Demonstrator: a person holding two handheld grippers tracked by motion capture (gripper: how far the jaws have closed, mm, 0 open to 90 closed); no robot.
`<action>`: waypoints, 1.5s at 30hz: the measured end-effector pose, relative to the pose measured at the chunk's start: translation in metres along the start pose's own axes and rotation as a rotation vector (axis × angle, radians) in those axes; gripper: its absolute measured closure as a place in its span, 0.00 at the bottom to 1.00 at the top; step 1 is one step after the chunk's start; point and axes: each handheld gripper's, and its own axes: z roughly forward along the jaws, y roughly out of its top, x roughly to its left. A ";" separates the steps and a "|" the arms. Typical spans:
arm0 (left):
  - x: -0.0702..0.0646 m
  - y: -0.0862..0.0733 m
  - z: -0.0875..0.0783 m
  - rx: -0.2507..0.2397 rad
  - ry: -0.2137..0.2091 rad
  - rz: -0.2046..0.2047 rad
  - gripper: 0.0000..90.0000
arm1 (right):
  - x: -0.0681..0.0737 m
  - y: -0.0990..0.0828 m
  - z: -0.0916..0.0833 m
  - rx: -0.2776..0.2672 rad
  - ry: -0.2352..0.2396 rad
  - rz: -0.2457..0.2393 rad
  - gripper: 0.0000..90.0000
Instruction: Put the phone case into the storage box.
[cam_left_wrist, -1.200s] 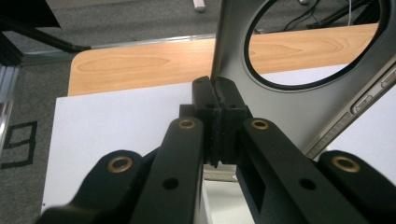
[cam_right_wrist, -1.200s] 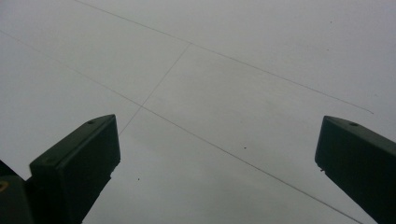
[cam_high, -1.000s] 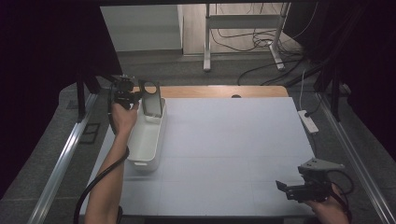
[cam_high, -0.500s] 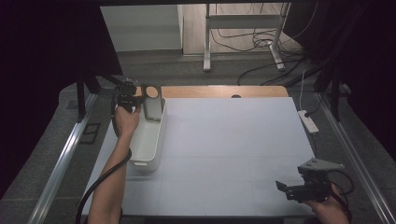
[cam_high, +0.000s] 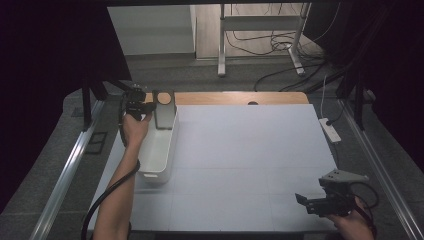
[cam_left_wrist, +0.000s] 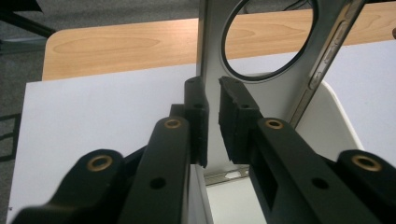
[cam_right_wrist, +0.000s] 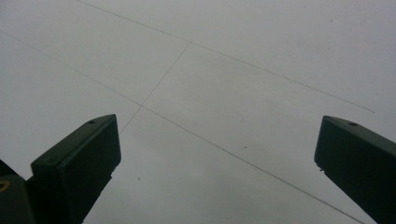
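A grey metal plate (cam_high: 164, 109) with a round hole stands upright in the far end of a white bin (cam_high: 156, 172) at the table's left. My left gripper (cam_high: 149, 106) is at the plate's left side. In the left gripper view the plate (cam_left_wrist: 261, 100) rises just beyond the jaws, and its left edge runs into the narrow gap of my left gripper (cam_left_wrist: 212, 88). Those jaws have just been opening, and the pads stand slightly apart around that edge. My right gripper (cam_high: 301, 199) hovers low at the table's near right, wide open over bare white table (cam_right_wrist: 219, 122).
The white tabletop (cam_high: 250, 150) stretches between both hands. A wooden strip (cam_high: 235, 97) runs along its far edge. A white power strip (cam_high: 329, 129) lies off the right side. Metal rails flank the table, and cables lie on the floor beyond.
The left hand and the plate have shifted only slightly at the bin's far end. The right gripper has kept still.
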 end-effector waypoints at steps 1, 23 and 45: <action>0.000 0.000 -0.001 -0.003 -0.009 0.003 0.85 | 0.000 0.000 0.000 0.000 -0.002 0.000 0.01; 0.000 -0.003 -0.013 -0.042 -0.092 0.028 0.47 | 0.001 0.000 0.000 0.003 -0.004 -0.010 0.01; -0.003 -0.008 -0.034 -0.079 -0.236 0.065 0.14 | 0.002 0.000 0.000 0.004 -0.003 -0.010 0.01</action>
